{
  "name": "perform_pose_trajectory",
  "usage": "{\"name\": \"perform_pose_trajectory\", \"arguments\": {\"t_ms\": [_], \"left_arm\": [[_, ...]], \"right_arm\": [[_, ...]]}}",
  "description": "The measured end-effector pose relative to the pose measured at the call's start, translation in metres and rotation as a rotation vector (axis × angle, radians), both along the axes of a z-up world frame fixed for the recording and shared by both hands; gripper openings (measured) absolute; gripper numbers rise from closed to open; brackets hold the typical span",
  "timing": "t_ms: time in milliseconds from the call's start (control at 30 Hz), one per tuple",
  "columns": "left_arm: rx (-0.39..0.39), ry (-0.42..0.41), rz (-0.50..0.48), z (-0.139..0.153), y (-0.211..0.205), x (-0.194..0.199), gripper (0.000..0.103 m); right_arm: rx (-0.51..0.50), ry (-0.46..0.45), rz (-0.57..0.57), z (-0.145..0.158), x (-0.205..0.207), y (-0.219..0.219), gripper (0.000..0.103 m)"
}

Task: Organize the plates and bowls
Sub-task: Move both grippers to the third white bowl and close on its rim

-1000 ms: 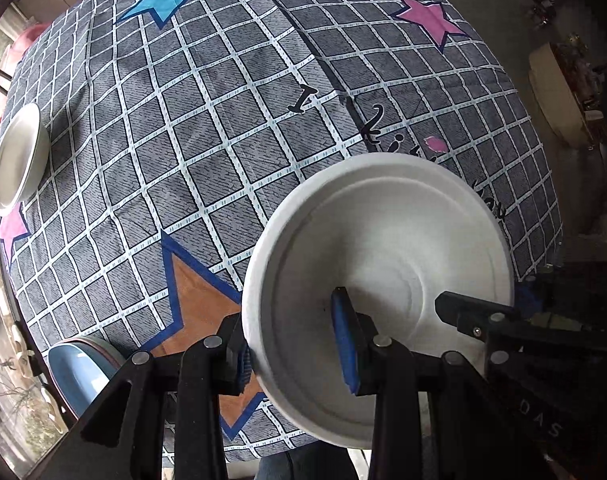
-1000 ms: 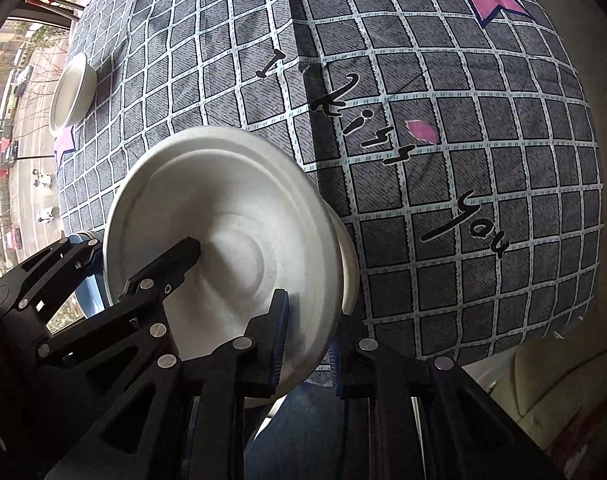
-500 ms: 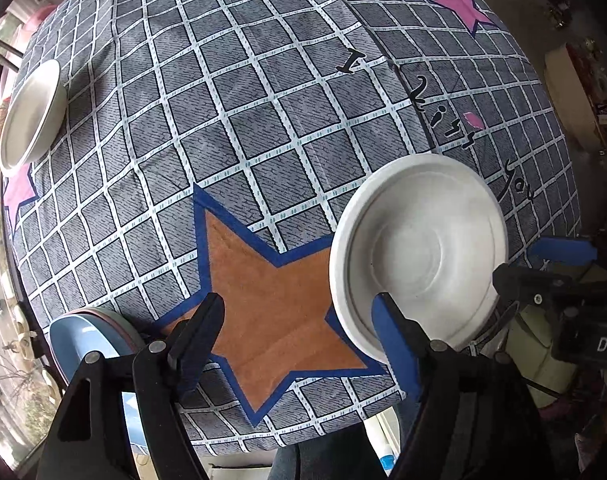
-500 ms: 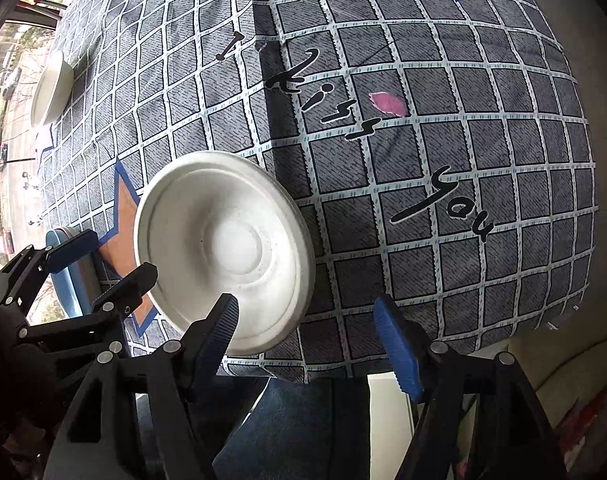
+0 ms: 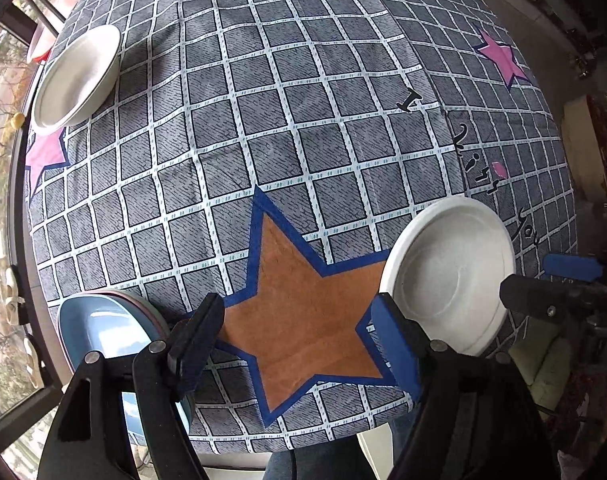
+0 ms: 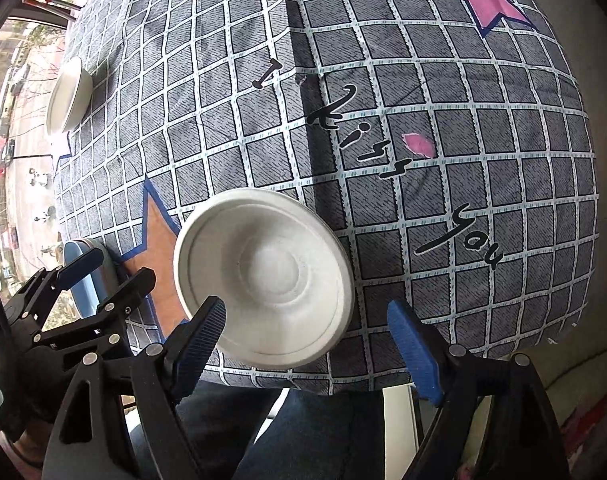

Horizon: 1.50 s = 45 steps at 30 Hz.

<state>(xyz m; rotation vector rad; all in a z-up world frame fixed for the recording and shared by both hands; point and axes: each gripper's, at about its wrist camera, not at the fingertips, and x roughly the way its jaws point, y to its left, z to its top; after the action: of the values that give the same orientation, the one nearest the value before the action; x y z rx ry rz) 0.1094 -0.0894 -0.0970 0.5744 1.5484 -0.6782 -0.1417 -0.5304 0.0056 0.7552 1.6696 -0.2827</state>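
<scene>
A: Jaws first. The left gripper (image 5: 293, 336) stands released above the orange star (image 5: 303, 320), nothing between its blue pads. The right gripper (image 6: 303, 336) is opening as we speak, its near finger just over the rim of the white paper plate (image 6: 263, 276) but not pressing it.

B: So that plate sits free on the checked tablecloth (image 5: 263, 140), close to the near edge, just right of the star?

A: That's how I read it: the set-down step looks finished, both tools empty.

B: Further left?

A: A blue plate (image 5: 111, 332) on a small stack at the near left corner, partly behind the left gripper's finger. Well beyond, by the far left edge, a white bowl (image 5: 77, 76) sits alone.

B: Next move, then?

A: My guess is another pickup. The bowl is a long reach across the cloth; it calls for open jaws coming down over the rim, then a firm pinch, since thin rims flex.

B: Any writing?

A: Script printed on the cloth (image 6: 383, 160): "I kiss you", running toward the right edge. No brand legible.
</scene>
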Motion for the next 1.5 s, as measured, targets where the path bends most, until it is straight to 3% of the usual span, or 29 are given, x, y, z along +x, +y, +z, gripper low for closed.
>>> {"name": "perform_pose_trajectory", "arguments": {"t_ms": [433,667,833,1067,1433,1467,1500], "left_arm": [[-0.023,-0.115,0.25,0.03,0.059,0.133,0.079],[-0.001,-0.211,0.411,0.025,0.072,0.196,0.079],[0.03,-0.265,0.479,0.009,0.079,0.24,0.079],[0.046,-0.281,0.512,-0.019,0.081,0.286,0.079],[0.119,-0.307,0.443,-0.062,0.07,0.32,0.079],[0.123,-0.298,0.441,-0.065,0.071,0.322,0.078],[0.123,-0.289,0.44,-0.067,0.07,0.323,0.075]], "right_arm": [[0.017,-0.112,0.181,0.024,0.116,0.037,0.084],[0.046,-0.18,0.293,0.033,0.201,0.07,0.084],[0.022,-0.207,0.316,0.021,0.263,0.085,0.084],[0.001,-0.209,0.278,-0.012,0.316,0.094,0.084],[-0.017,-0.203,0.284,-0.052,0.352,0.11,0.084],[-0.018,-0.201,0.285,-0.055,0.353,0.112,0.082],[-0.017,-0.203,0.287,-0.056,0.353,0.113,0.074]]}}
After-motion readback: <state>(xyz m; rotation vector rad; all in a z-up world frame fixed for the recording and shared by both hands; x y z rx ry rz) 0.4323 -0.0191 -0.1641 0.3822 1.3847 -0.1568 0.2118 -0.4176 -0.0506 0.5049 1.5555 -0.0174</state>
